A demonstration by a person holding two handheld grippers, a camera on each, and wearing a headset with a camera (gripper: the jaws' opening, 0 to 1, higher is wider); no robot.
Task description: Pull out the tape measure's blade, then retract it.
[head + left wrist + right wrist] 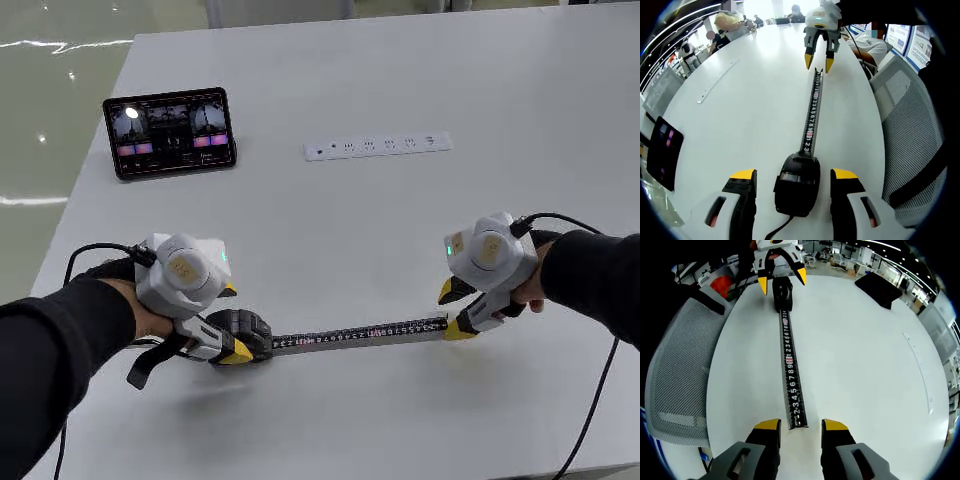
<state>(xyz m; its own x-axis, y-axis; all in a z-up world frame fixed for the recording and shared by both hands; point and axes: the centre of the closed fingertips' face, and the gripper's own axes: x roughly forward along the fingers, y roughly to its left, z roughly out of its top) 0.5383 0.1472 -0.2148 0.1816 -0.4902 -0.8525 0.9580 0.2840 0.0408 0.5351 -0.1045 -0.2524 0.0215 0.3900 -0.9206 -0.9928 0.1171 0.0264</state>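
So the pull-out half looks done to me. The blade [790,365] is lying stretched flat on the table [400,230], running along the lower middle of the head view from the tape measure case [243,333] at lower left to its tip at lower right. I'd say we're sitting right at the turnaround, with the retract coming up.

At the bottom of its own view the left gripper [794,175] is straddling the case. Its jaws are wide with a gap showing on each side, so it isn't clamping anything. The right gripper [801,426] is doing the same at the blade's hooked end, bottom centre of its view, with the tip sitting between parted jaws and nothing pinching it.

My guess for the next move: the left jaws are going to need to close on the case to steady it, and the tip wants guiding back or it'll whip. Can't tell if a lock is holding the blade out.

Both grippers are sitting low over the table, pointing inward at each other, with black sleeves [60,330] coming in from the bottom corners of the head view.
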